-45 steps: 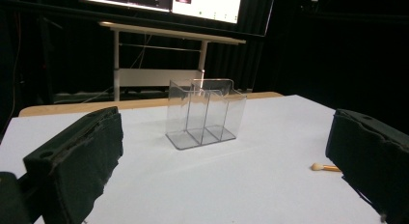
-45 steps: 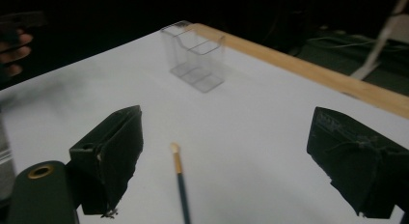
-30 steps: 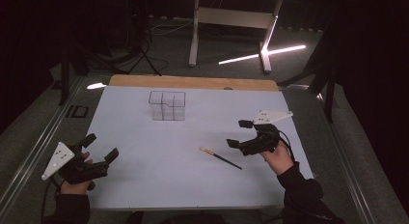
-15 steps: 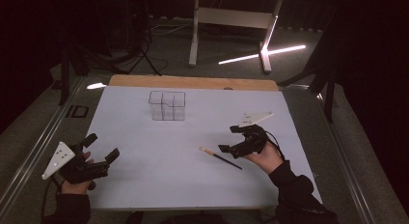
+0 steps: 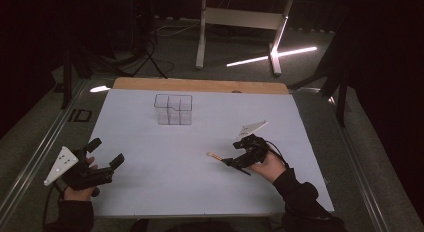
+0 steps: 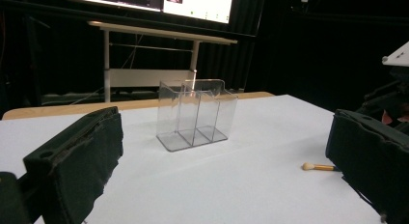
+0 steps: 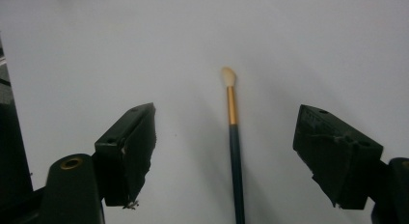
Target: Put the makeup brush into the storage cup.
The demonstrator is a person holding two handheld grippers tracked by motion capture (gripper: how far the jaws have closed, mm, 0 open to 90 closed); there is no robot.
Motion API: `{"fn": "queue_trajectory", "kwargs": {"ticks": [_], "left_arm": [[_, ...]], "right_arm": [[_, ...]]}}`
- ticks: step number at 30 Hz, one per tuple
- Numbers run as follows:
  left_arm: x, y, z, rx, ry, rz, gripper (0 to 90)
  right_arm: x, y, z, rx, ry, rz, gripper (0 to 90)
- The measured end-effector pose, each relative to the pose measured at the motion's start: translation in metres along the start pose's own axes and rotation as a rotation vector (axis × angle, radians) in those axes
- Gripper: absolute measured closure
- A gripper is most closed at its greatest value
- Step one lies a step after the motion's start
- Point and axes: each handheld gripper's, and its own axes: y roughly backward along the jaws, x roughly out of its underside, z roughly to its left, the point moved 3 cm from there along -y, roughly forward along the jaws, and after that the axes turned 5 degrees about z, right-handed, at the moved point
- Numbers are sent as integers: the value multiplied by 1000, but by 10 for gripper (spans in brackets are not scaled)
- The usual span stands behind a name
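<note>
Dark room all around, with a white standing desk (image 5: 240,17) and a strip of light on the floor behind; under my hands lies a white tabletop (image 5: 200,192) with a bare wooden edge at its far side.

My right claw (image 5: 234,157) sits low over a small brush (image 7: 234,142) that lies flat on the tabletop, right of the middle. In the right claw's own view the brush runs straight up between my two jaws: pale tuft at the far end, then a gold band, then a dark slim handle leading back toward me. The jaws have just been closing in a little, yet they stand wide on either side of the handle and neither pad touches it. So the right claw is released, with the brush between its jaws and not gripped.

My left claw (image 5: 102,164) rests at the near left part of the tabletop, well apart from the brush, its jaws spread wide with nothing between them.

Toward the far side stands a clear plastic organizer (image 5: 173,109), upright, split into compartments; I can see nothing in it. From the left claw's view it stands ahead of my jaws, with the brush tip (image 6: 308,166) off to the right.
</note>
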Motion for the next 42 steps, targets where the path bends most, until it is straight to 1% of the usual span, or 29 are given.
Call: {"fn": "queue_trajectory", "kwargs": {"ticks": [4,5,7,9,11,13,14,15,17,18,20,23,28,32,37,39,41,42], "left_arm": [[0,0,0,1,0,0,0],[0,0,0,1,-2,2,0],[0,0,0,2,-2,2,0],[0,0,0,2,-3,2,0],[0,0,0,2,-2,3,0],[0,0,0,3,-4,3,0],[0,0,0,3,-5,4,0],[0,-1,-1,3,-5,5,0],[0,-1,-1,3,-5,6,0],[0,-1,-1,2,-5,6,0],[0,-1,-1,2,-5,6,0],[1,-1,-1,2,-5,6,0],[1,-1,-1,3,-6,8,0],[1,-1,-1,4,-5,8,0],[1,-1,0,5,-7,9,0],[1,-1,0,5,-6,9,0],[1,-1,0,6,-6,9,0],[1,-1,0,6,-6,9,0]], "right_arm": [[1,-5,-1,8,-9,30,285],[2,-6,-2,9,-7,35,323],[3,-7,-3,38,-9,43,386],[5,-9,-2,37,-8,66,411],[6,-10,-2,47,-9,85,437],[8,-12,-3,48,-13,109,489],[9,-12,-3,50,-23,124,515],[10,-13,-4,43,-22,140,532],[12,-15,-4,49,-24,177,559],[13,-17,-4,48,-18,192,563],[15,-19,-5,51,-22,222,583],[17,-20,-6,55,-15,250,614],[19,-25,-7,80,5,322,656],[20,-29,-8,90,6,364,677],[22,-34,-8,100,19,405,714],[22,-35,-8,95,29,422,730],[23,-36,-6,103,46,439,751],[23,-36,-5,107,45,443,770]]}}
